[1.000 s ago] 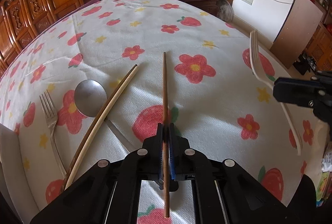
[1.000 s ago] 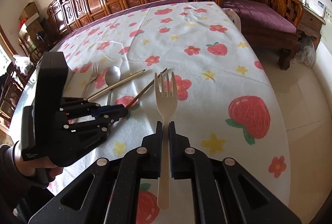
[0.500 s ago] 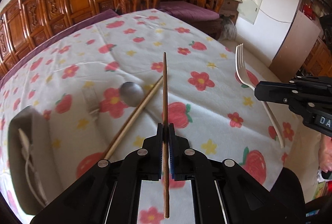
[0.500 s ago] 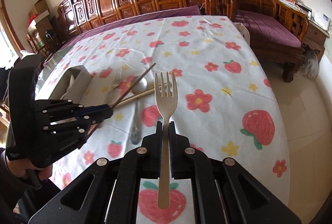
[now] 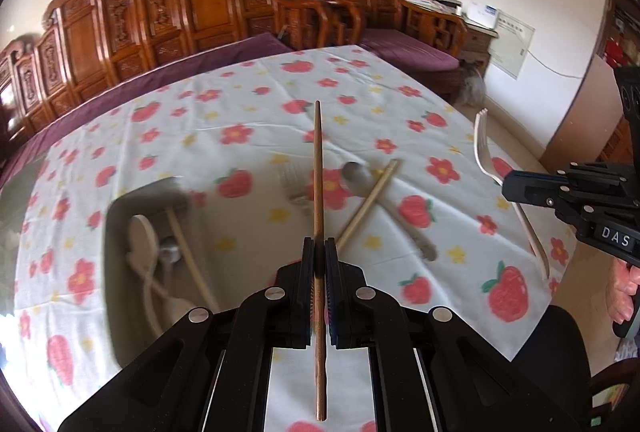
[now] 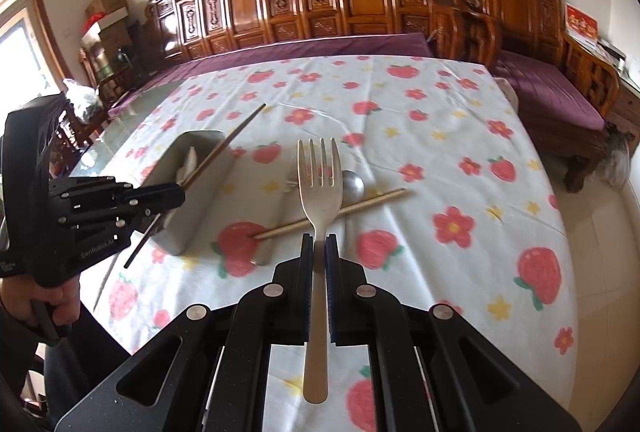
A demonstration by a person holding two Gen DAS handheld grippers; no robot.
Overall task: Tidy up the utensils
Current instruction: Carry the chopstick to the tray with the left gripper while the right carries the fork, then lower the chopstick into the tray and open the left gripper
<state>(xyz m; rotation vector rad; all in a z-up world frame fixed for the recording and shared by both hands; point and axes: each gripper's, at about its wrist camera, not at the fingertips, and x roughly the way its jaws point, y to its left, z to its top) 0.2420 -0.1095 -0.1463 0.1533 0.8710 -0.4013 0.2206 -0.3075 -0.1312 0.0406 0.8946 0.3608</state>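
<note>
Left gripper (image 5: 319, 252): fingers clamped on a dark chopstick (image 5: 318, 160) pointing toward 12 o'clock above the desk (image 5: 360, 92). At 9 o'clock, a grey tray (image 5: 120, 216) holds utensils. Centre: metal spoon (image 5: 356, 174), pale chopstick (image 5: 370, 202). Right gripper (image 6: 319, 252): fingers closed on a cream fork (image 6: 320, 176).

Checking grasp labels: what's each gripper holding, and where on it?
Left gripper is shut on the dark chopstick, below mid-length. Right gripper is shut on the cream fork, on the neck below the tines.
</note>
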